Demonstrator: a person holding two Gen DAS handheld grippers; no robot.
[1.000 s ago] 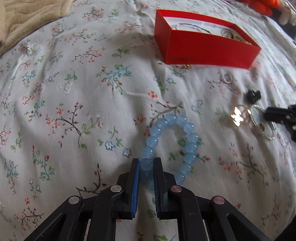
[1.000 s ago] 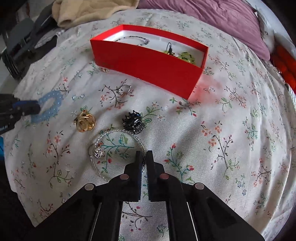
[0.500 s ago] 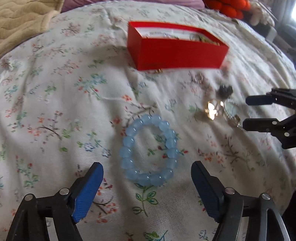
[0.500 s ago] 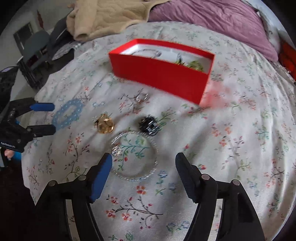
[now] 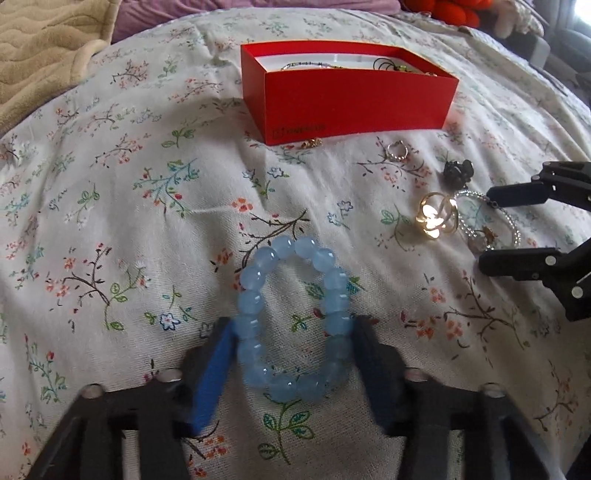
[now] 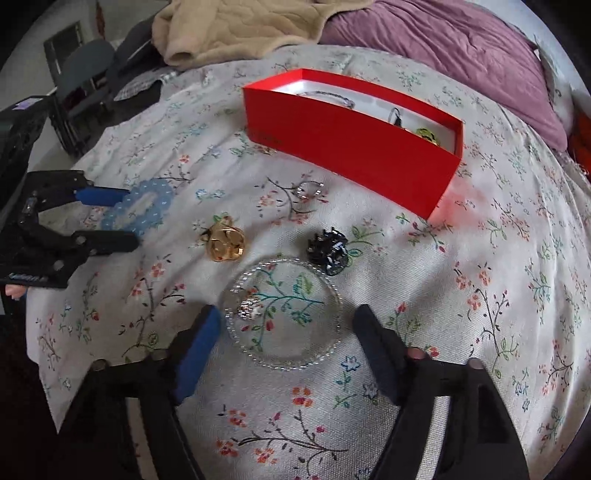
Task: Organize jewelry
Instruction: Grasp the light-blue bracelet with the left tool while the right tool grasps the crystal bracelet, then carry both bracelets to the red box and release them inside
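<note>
A light blue bead bracelet point(image 5: 291, 317) lies flat on the floral bedspread. My left gripper point(image 5: 291, 354) is open with one jaw on each side of it; it also shows in the right wrist view point(image 6: 110, 218). A thin silver bead bangle point(image 6: 284, 314) with a small charm lies between the open jaws of my right gripper point(image 6: 288, 332), which also shows in the left wrist view point(image 5: 495, 229). The red box point(image 5: 351, 99) with several pieces inside stands further back.
A gold flower piece point(image 6: 225, 242), a black hair clip point(image 6: 328, 249), a small silver ring point(image 6: 310, 190) and a tiny gold piece point(image 5: 312, 143) lie on the bedspread point(image 5: 110, 221) before the box. A beige blanket point(image 6: 236, 26) and purple pillow point(image 6: 443, 40) lie behind.
Both grippers opened wide from shut. The left one let go of the blue bracelet, and its jaws now straddle it. The right jaws came in around the silver bangle.
</note>
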